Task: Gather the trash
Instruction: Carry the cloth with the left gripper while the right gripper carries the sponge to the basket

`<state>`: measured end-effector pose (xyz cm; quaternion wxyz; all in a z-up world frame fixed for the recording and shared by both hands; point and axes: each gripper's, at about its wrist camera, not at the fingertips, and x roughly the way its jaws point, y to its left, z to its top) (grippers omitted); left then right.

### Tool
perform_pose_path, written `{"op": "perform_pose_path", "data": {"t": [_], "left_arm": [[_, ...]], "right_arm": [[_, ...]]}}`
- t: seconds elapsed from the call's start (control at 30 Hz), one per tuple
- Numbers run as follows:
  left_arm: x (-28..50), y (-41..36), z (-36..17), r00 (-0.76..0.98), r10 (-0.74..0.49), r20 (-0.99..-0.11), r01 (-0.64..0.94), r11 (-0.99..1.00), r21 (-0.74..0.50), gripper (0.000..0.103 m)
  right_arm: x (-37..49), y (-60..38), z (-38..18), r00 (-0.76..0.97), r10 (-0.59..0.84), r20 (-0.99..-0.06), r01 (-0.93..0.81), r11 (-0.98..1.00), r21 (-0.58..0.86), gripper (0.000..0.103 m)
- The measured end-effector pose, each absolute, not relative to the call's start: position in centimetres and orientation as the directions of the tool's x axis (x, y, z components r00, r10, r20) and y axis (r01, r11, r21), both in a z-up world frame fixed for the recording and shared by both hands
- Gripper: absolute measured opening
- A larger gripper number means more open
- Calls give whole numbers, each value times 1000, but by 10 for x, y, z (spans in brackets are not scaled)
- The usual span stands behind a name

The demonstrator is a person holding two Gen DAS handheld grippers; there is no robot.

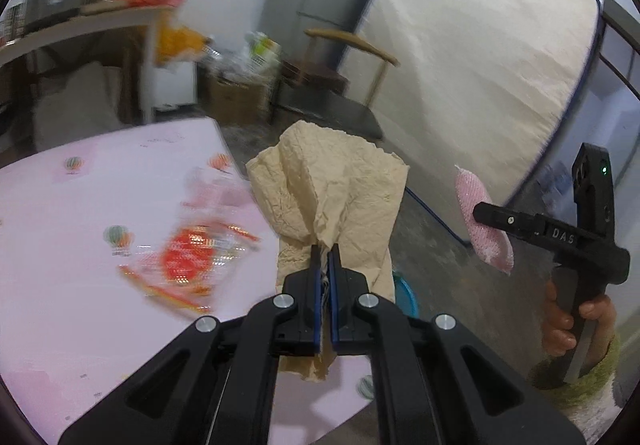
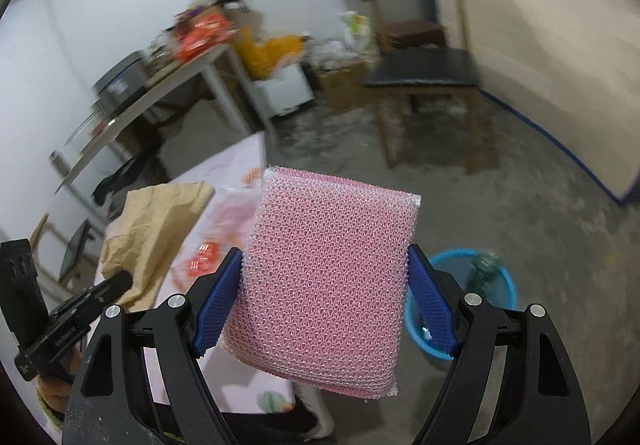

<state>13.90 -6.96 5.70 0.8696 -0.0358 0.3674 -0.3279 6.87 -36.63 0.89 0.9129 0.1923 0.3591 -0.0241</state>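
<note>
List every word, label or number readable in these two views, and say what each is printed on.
"DAS": white letters on the arm of the right gripper, seen from the left wrist view; the word may run on.
Red snack wrapper on the pink tablecloth: print blurred, unreadable.
Left gripper body in the right wrist view: small white marking, too small to read.

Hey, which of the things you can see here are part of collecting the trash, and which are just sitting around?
Part of the job:
- crumpled brown paper, clamped in the left gripper
- pink mesh sponge, held in the right gripper
- red wrapper on the pink table
- blue basin on the floor, probably the bin

Just lying about:
- wooden chair
- mattress against the wall
- cluttered side table
</note>
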Motion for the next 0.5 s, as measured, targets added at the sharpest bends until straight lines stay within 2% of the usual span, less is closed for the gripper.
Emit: {"op": "perform_pose_path", "data": {"t": [0.23, 0.5], "left_arm": [[157, -176, 12, 302, -614, -729, 632, 702, -329, 3], [196, -282, -77, 85, -491, -867, 591, 725, -353, 3]], "right_arm": [[47, -431, -49, 686, 59, -725, 350, 848, 399, 76], [50, -475, -123, 609, 97, -788, 478, 748, 461, 76]]}}
